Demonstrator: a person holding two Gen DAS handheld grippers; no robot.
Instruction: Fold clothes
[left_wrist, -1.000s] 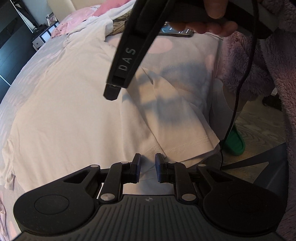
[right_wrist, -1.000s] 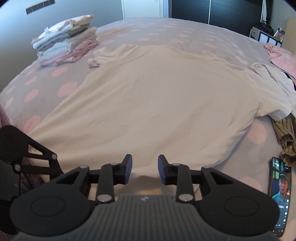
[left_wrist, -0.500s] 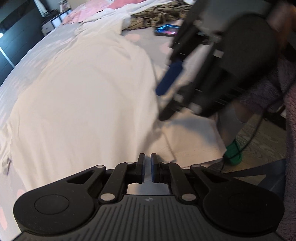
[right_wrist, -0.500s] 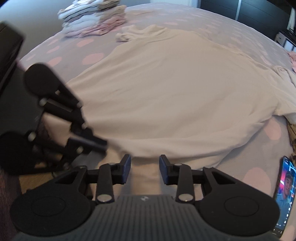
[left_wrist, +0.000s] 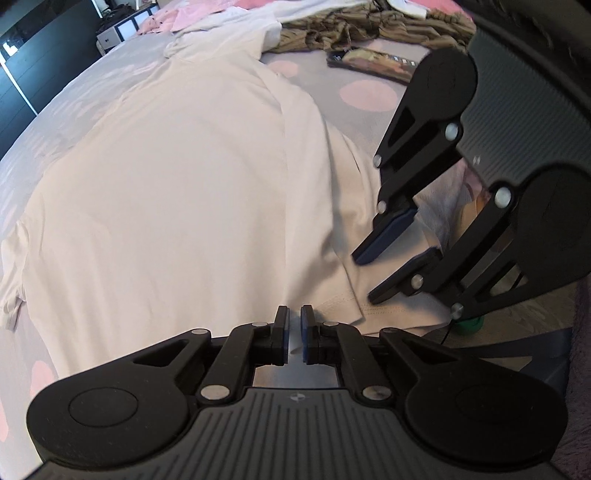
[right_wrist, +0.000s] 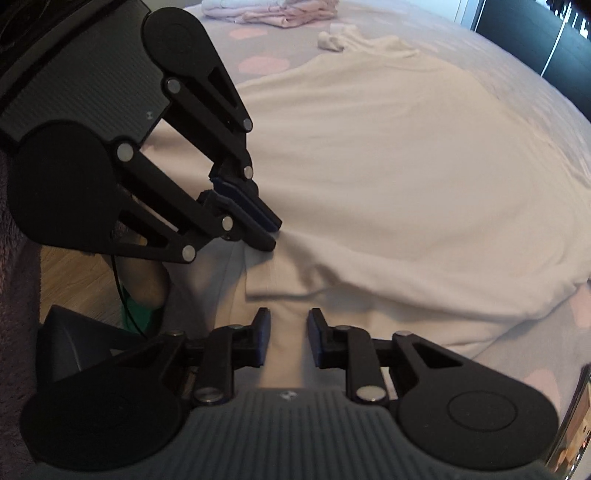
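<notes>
A white T-shirt (left_wrist: 177, 192) lies spread flat on the bed, its bottom hem at the near edge. My left gripper (left_wrist: 293, 328) is shut on that hem, and the cloth (right_wrist: 369, 166) puckers toward its tips (right_wrist: 271, 236) in the right wrist view. My right gripper (right_wrist: 288, 332) sits just beside it over the same hem. Its jaws are closing with the hem between them, but a gap still shows on both sides of the fabric. In the left wrist view the right gripper (left_wrist: 365, 278) reaches in from the right, fingers apart.
The grey sheet with pink dots (left_wrist: 364, 92) covers the bed. A phone (left_wrist: 373, 61), an olive striped garment (left_wrist: 369, 26) and pink clothes (left_wrist: 192, 14) lie beyond the shirt. A stack of folded clothes (right_wrist: 269, 11) sits at the far corner. A green slipper (left_wrist: 469, 326) is on the wooden floor.
The left gripper's jaws went from apart to shut on the shirt's hem. The right gripper swung down beside it to the hem, and its jaws have narrowed.
</notes>
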